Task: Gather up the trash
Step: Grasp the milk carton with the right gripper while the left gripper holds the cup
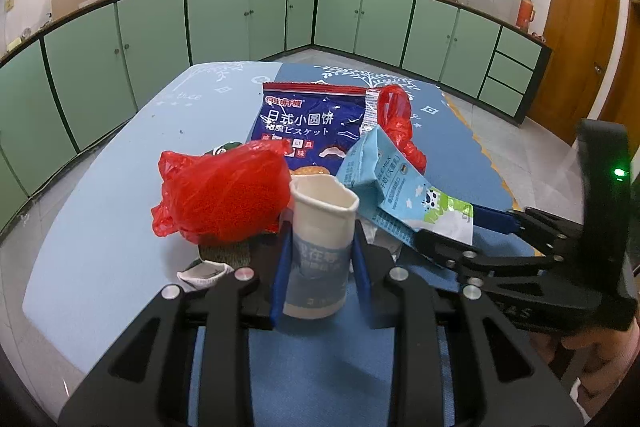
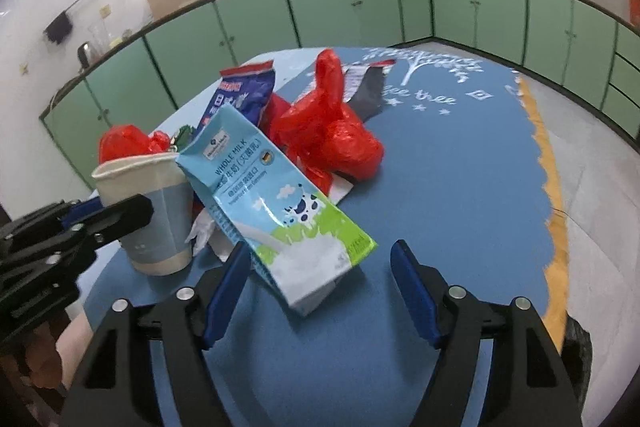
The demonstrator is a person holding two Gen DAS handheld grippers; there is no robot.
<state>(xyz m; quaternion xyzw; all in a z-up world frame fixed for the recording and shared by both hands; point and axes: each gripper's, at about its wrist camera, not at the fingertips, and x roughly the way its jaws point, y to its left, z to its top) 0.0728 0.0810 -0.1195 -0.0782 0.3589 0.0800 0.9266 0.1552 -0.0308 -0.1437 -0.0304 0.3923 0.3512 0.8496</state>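
Note:
A pile of trash lies on the blue table (image 1: 100,195). My left gripper (image 1: 320,263) is shut on a white and blue paper cup (image 1: 320,247), which stands upright; the cup also shows in the right wrist view (image 2: 156,211). A blue milk carton (image 2: 276,211) lies tilted between the open pads of my right gripper (image 2: 324,279), touching the left pad (image 2: 228,287). The carton also shows in the left wrist view (image 1: 392,195). A red plastic bag (image 1: 224,191) sits left of the cup. A blue biscuit packet (image 1: 308,127) lies behind.
A second red bag (image 2: 332,135) lies behind the carton, with a grey wrapper (image 2: 368,91) beyond it. A small torn wrapper (image 1: 204,273) lies by the left finger. Green kitchen cabinets (image 1: 240,19) surround the table (image 2: 460,167).

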